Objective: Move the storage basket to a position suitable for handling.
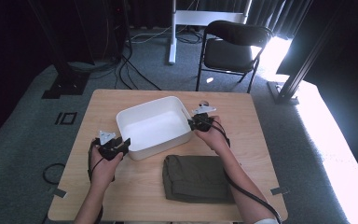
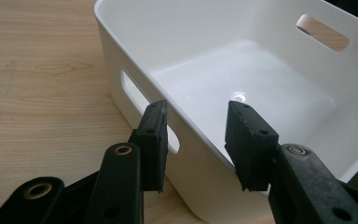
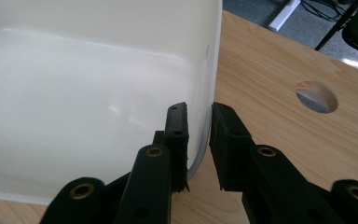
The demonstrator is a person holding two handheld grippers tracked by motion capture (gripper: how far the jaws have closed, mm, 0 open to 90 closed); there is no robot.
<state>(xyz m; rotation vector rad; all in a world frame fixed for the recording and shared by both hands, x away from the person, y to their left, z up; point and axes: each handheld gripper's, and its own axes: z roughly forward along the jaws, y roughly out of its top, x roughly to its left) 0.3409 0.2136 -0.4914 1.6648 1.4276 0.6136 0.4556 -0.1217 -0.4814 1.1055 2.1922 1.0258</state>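
In the high view, a white bin [image 1: 154, 127] sat near the middle of the wooden table [image 1: 256, 140], slightly toward its far edge, with a folded olive-green cloth [image 1: 196, 178] lying just beside it on the side toward the near edge. The left gripper [image 1: 121, 143] was at the bin's near-left corner and the right gripper [image 1: 195, 122] at its right wall, each held in a hand reaching in from the near edge; a black folding chair [image 1: 230, 46] stood on the carpet beyond the far edge. In the left gripper view, the left gripper [image 2: 200, 140] had its jaws parted wide and set astride the bin's [image 2: 242, 70] rim, one jaw outside against the wall by the handle slot [image 2: 144, 107] and the other over the inside; gaps showed between the pads and the wall, so the jaws were not clamped on it. In the right gripper view, the right gripper [image 3: 199, 140] had its jaws drawn close together over the bin's [image 3: 74, 93] thin wall, one jaw inside and one outside, the rim between them; whether both pads truly pressed the wall could not be told for certain, though they appeared to pinch it. A round hole [image 3: 316, 96] in the table lay to the outer side of that jaw.
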